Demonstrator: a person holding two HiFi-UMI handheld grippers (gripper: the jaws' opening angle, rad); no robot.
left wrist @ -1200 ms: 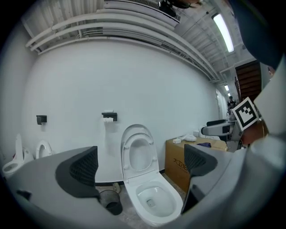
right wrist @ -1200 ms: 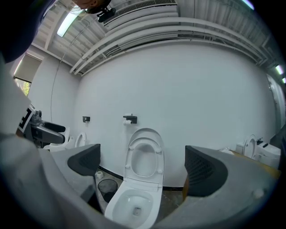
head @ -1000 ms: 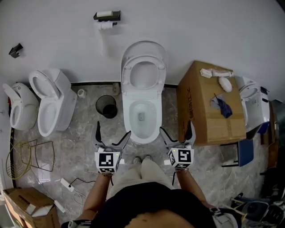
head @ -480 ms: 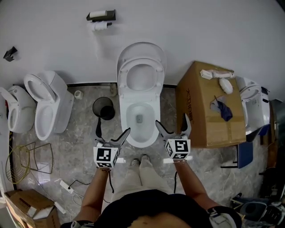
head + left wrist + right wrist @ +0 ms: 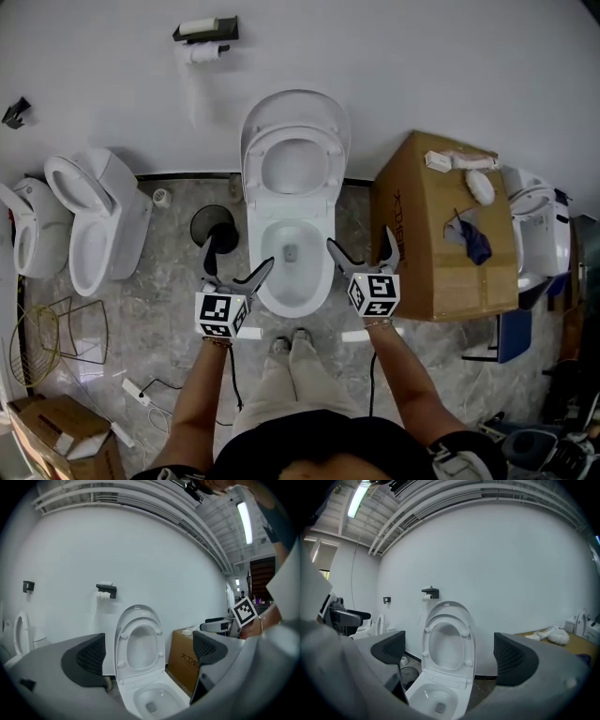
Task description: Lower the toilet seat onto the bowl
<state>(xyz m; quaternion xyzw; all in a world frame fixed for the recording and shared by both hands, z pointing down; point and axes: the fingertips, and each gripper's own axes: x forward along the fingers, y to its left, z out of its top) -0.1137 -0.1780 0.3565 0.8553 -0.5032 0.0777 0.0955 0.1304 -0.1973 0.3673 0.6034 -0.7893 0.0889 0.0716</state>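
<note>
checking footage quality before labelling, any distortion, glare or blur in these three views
Head view: sharp, evenly lit, edges bowed a little, raised toilet seat clear. Left gripper view: heavy fisheye, black corners, ceiling light bright at the upper right, no glare on the seat. Right gripper view: same fisheye and black corners, wall evenly lit.

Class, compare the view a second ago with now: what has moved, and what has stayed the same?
The left gripper and right gripper have both advanced toward the toilet bowl and now flank its front. Their jaws were open and empty throughout. The toilet seat remains upright and untouched, and nothing was grasped.
</note>
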